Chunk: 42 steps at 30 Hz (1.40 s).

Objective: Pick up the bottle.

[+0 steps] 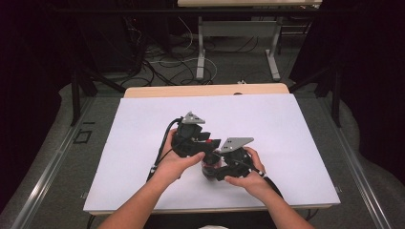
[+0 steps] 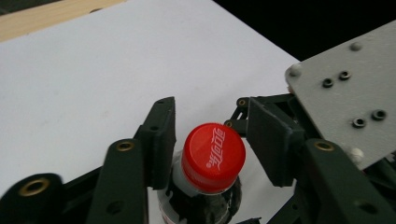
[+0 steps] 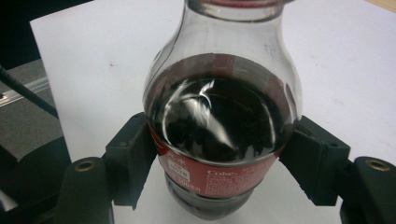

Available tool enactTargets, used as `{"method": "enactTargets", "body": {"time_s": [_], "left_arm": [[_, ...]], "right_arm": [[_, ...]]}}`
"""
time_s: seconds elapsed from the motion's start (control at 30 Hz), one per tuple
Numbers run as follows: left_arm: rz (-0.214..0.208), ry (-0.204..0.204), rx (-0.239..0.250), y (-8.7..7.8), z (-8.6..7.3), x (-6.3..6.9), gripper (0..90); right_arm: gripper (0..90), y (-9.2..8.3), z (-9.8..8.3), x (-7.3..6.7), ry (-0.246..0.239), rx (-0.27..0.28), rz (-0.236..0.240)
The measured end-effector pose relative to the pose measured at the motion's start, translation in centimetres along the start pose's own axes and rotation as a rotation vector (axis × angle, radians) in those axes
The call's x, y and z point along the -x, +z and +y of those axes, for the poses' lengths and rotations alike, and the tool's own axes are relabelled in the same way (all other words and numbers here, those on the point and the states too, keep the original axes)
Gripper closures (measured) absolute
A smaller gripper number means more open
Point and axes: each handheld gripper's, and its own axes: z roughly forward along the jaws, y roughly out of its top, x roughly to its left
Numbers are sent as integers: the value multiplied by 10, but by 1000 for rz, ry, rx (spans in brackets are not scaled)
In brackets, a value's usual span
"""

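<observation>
A cola bottle point(image 3: 219, 116) with dark drink and a red label stands upright on the white sheet point(image 1: 143, 124). My right gripper point(image 3: 219, 161) is shut on its lower body, one pad on each side at the label. In the high view that gripper point(image 1: 213, 170) sits near the table's front centre, held by the person's right hand. The bottle's red cap point(image 2: 213, 156) lies between the jaws of my left gripper point(image 2: 209, 114), which comes at it from above. A thin gap shows on each side of the cap, so the left gripper is open.
The white sheet covers most of a wooden table point(image 1: 205, 89) and stretches bare to the left, right and back. The right gripper's grey plate point(image 2: 341, 93) is close beside my left jaws. Cables and table legs point(image 1: 200, 52) lie on the floor beyond.
</observation>
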Motion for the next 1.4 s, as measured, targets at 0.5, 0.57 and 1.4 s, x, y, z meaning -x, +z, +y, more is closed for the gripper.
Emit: {"method": "enactTargets", "body": {"time_s": [0.5, 0.57, 1.4], "left_arm": [[-220, 186, -15, 0, -10, -27, 480], [-232, 174, 1, 2, -11, -28, 485], [93, -112, -20, 15, -5, 8, 614]], "right_arm": [[297, 2, 1, -4, -21, 19, 62], [297, 2, 1, -3, -27, 26, 66], [297, 4, 0, -5, -33, -3, -24]]}}
